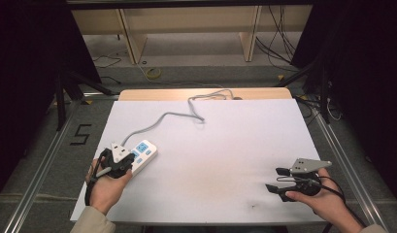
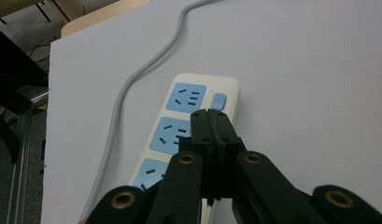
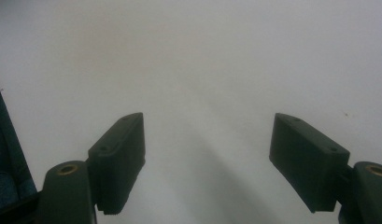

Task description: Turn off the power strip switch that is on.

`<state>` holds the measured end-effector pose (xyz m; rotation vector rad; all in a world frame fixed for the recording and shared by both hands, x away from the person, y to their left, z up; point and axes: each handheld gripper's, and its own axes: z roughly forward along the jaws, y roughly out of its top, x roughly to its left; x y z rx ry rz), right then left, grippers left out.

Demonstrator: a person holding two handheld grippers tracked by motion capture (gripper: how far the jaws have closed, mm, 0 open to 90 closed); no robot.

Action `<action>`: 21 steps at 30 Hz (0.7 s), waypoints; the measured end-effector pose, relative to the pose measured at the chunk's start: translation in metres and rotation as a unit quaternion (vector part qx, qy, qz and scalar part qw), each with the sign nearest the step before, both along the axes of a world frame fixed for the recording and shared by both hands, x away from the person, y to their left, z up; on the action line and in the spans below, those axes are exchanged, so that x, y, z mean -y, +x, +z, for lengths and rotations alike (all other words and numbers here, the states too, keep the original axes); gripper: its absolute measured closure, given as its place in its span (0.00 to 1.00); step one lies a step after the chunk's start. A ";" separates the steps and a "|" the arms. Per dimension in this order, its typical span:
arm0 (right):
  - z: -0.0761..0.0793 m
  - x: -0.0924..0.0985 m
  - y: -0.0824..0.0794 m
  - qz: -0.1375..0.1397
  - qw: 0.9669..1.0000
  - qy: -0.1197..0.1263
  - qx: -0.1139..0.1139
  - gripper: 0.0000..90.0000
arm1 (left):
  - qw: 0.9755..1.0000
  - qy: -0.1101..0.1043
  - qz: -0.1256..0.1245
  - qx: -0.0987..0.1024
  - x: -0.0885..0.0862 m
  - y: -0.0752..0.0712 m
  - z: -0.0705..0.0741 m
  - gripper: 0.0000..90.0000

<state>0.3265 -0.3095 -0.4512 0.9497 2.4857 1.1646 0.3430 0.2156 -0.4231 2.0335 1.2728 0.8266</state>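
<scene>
Left tongs point(image 2: 211, 122): pressed together, tips over the power strip point(image 2: 191, 122), beside its switch point(image 2: 218, 101).
Strip's long axis: running away along the surface point(image 1: 225, 145).
Right tongs point(image 3: 207, 163): spread wide, well apart.

Glossy white plastic power strip point(image 2: 188, 135), smooth grey rubbery cable point(image 1: 172, 115), matt white tabletop point(image 1: 225, 145), matt black plastic tongs point(image 3: 207, 161)

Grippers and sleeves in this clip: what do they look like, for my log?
Both grippers, left gripper and right gripper, are black, with flat rectangular fingers on arms with brass-coloured rivets. Each carries a grey three-cornered plate on top and trails a black cable. A beige sleeve shows at the left wrist.
</scene>
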 end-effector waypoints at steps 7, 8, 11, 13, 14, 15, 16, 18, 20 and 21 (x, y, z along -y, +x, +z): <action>0.000 0.000 0.000 0.000 1.000 -0.001 0.000 0.30 | 1.000 0.001 -0.003 -0.011 0.000 0.006 -0.002 1.00; 0.000 0.000 0.000 0.000 1.000 -0.001 0.000 0.30 | 1.000 0.000 -0.002 -0.012 0.000 0.007 -0.003 1.00; 0.000 0.000 0.000 0.000 1.000 -0.001 -0.001 0.30 | 1.000 0.002 -0.001 -0.017 0.000 0.010 -0.003 1.00; 0.000 0.000 0.000 0.000 1.000 -0.001 -0.002 0.30 | 1.000 0.002 0.001 -0.019 0.000 0.011 -0.003 1.00; 0.000 0.000 0.000 0.000 1.000 -0.002 -0.002 0.30 | 1.000 0.003 0.001 -0.020 -0.001 0.012 -0.003 1.00; 0.000 0.000 0.000 0.000 1.000 -0.002 -0.002 0.30 | 1.000 0.002 0.001 -0.022 0.000 0.013 -0.004 1.00; 0.000 -0.001 0.000 0.000 1.000 -0.002 -0.002 0.30 | 1.000 0.004 0.001 -0.024 0.000 0.014 -0.004 1.00; 0.000 -0.001 0.000 0.001 1.000 -0.003 -0.002 0.30 | 1.000 0.005 0.000 -0.028 0.000 0.017 -0.005 1.00; -0.001 -0.001 0.000 0.000 1.000 -0.002 -0.002 0.30 | 1.000 0.005 0.001 -0.030 0.001 0.019 -0.006 1.00; -0.001 -0.001 0.000 0.001 1.000 -0.004 -0.002 0.30 | 0.999 0.006 0.000 -0.032 0.002 0.021 -0.006 1.00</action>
